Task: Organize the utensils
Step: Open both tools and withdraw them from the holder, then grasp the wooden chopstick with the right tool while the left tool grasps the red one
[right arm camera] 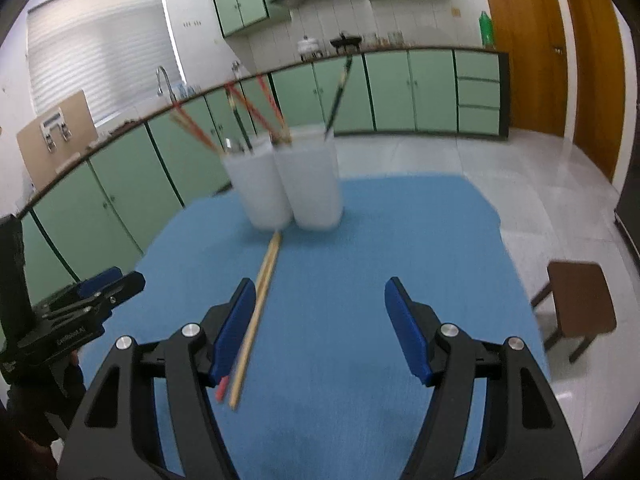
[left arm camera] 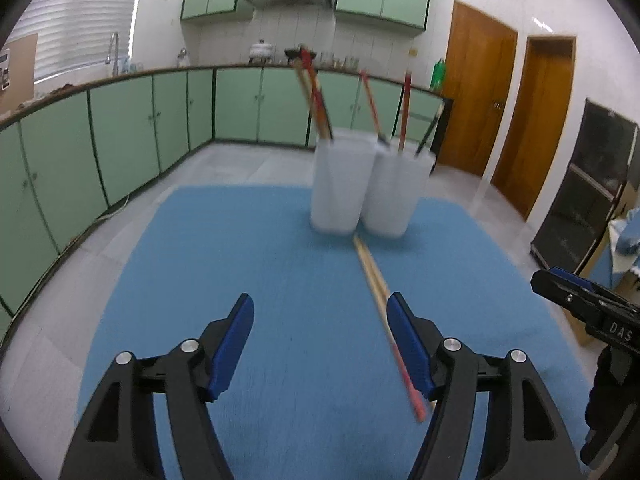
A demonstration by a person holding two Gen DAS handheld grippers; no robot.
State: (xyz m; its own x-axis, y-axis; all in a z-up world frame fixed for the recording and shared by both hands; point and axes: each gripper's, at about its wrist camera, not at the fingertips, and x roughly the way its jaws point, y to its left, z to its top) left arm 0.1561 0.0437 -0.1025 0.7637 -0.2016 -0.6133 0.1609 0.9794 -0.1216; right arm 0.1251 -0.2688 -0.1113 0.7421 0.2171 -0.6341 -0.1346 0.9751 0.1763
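Two white plastic cups (left arm camera: 362,188) (right arm camera: 292,182) stand side by side at the far middle of the blue tablecloth (left arm camera: 240,248) (right arm camera: 360,232), each holding several chopsticks that lean outward. A loose pair of chopsticks (left arm camera: 374,276) (right arm camera: 260,292), wooden with a red end, lies on the cloth from the cups toward me. My left gripper (left arm camera: 320,308) is open, nothing between its blue pads; the pair passes behind its right finger. My right gripper (right arm camera: 320,296) is open and empty too; the pair passes behind its left finger. Each gripper shows at the edge of the other's view (left arm camera: 576,300) (right arm camera: 96,292).
Green kitchen cabinets (left arm camera: 132,120) run along the left and far walls under a counter with a sink tap. Wooden doors (left arm camera: 480,96) stand at the right. A brown stool (right arm camera: 580,300) sits on the floor right of the table. A dark cabinet (left arm camera: 588,184) stands farther right.
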